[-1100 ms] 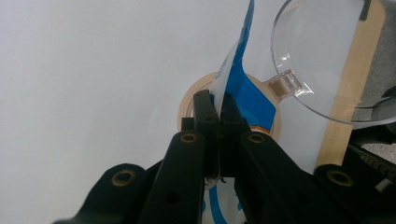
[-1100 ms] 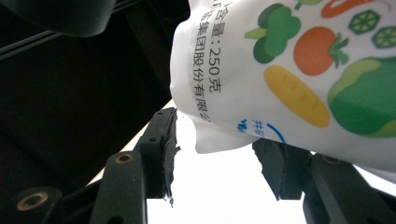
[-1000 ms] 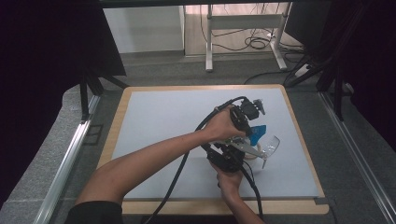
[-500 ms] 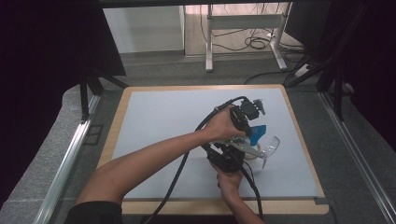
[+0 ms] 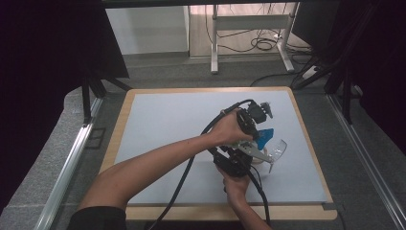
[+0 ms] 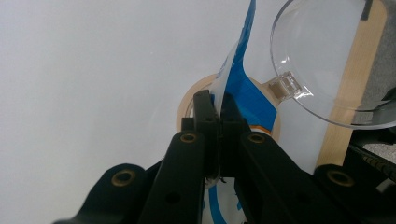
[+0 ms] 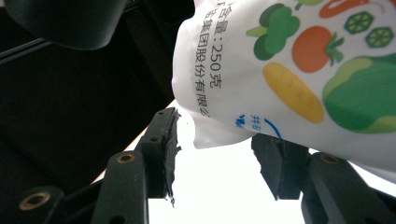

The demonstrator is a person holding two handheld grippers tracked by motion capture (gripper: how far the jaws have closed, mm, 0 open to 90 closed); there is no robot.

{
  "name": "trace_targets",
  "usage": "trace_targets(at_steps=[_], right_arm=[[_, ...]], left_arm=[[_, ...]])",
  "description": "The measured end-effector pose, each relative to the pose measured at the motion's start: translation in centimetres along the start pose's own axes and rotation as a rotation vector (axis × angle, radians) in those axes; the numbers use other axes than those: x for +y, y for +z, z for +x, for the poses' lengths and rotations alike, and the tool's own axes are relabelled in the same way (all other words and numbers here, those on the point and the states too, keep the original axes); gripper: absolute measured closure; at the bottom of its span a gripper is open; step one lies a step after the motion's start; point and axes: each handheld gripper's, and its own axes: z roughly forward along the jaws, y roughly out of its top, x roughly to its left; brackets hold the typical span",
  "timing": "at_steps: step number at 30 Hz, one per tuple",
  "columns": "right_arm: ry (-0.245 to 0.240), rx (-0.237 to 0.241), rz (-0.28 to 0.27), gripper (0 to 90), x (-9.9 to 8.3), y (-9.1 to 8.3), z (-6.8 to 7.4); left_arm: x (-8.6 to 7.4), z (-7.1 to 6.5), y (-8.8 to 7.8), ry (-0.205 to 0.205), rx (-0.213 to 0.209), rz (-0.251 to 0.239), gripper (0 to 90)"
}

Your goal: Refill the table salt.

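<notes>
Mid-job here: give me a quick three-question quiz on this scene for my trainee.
1. True or false: the left claw is shut on the edge of the bag.
2. What is printed on the bag? A) vegetables B) fish C) flowers
3. What see-through thing sits on the table near the bag?
Key: 1 true; 2 A; 3 a bowl.

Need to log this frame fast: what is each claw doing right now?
Left claw: closed, pinching the edge of the blue-and-white pouch.
Right claw: jaws apart around the pouch's corner; contact cannot be told.
</notes>
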Motion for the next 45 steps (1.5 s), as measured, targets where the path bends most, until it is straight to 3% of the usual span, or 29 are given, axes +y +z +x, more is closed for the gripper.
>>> trace_targets(at_steps=[45], right_arm=[[0.0,0.0,-0.01,51.8,0.01,0.0,-0.08]], left_arm=[[0.07,0.17,0.21,-0.002,0.001,0.006,90.0]])
